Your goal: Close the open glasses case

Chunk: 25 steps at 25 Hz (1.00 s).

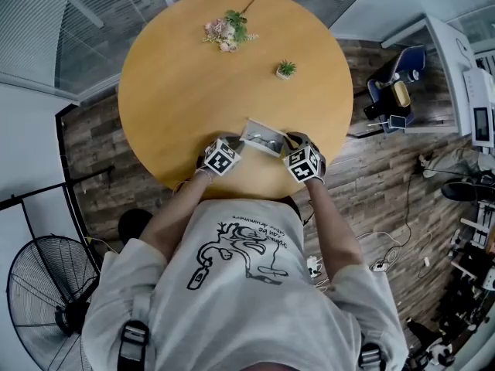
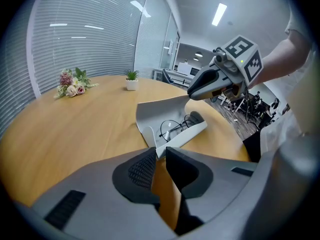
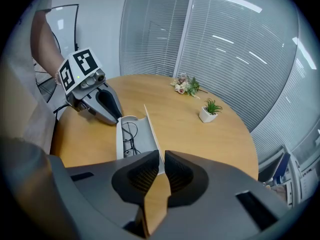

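A grey glasses case (image 1: 261, 136) lies open near the front edge of the round wooden table (image 1: 178, 91), with dark-rimmed glasses (image 2: 175, 126) in its tray. Its lid (image 3: 150, 129) stands raised along the far side. My left gripper (image 1: 238, 144) is at the case's left end, and in the left gripper view its jaws (image 2: 159, 153) are pinched on the tray's corner. My right gripper (image 1: 288, 139) is at the right end; in the right gripper view its jaws (image 3: 161, 163) are shut on the lid's edge. Each gripper shows in the other's view, the right gripper (image 2: 191, 94) and the left gripper (image 3: 117, 119).
A small bunch of flowers (image 1: 227, 31) lies at the table's far side. A little potted plant (image 1: 286, 69) stands to the right of it. The table edge runs just behind both grippers, close to the person's body. A floor fan (image 1: 46, 292) stands at the lower left.
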Motion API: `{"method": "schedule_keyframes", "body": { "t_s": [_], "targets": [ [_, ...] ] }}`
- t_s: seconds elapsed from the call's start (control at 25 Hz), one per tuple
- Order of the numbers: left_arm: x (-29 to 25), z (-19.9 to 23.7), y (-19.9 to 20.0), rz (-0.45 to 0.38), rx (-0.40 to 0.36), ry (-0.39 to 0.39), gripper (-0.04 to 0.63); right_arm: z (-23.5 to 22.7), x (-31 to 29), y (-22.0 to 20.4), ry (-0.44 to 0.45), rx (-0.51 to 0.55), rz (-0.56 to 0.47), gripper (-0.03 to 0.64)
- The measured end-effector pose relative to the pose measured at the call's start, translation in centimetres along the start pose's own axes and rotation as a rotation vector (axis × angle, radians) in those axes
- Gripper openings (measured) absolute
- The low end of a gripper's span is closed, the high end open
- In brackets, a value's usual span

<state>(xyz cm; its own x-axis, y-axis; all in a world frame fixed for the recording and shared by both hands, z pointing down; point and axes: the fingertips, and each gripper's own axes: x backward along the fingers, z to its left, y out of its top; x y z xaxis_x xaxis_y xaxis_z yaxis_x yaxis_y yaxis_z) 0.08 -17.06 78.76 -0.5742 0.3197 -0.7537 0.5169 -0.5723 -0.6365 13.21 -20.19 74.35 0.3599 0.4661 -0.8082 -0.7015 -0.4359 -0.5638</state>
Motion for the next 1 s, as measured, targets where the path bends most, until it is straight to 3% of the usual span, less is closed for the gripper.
{"method": "schedule_keyframes", "body": {
  "t_s": [1.0],
  "targets": [
    [0.0,0.0,-0.4,0.013,-0.003,-0.009,0.078,1.6,0.6,-0.2,0.004,0.001,0.001,0.048]
  ]
}}
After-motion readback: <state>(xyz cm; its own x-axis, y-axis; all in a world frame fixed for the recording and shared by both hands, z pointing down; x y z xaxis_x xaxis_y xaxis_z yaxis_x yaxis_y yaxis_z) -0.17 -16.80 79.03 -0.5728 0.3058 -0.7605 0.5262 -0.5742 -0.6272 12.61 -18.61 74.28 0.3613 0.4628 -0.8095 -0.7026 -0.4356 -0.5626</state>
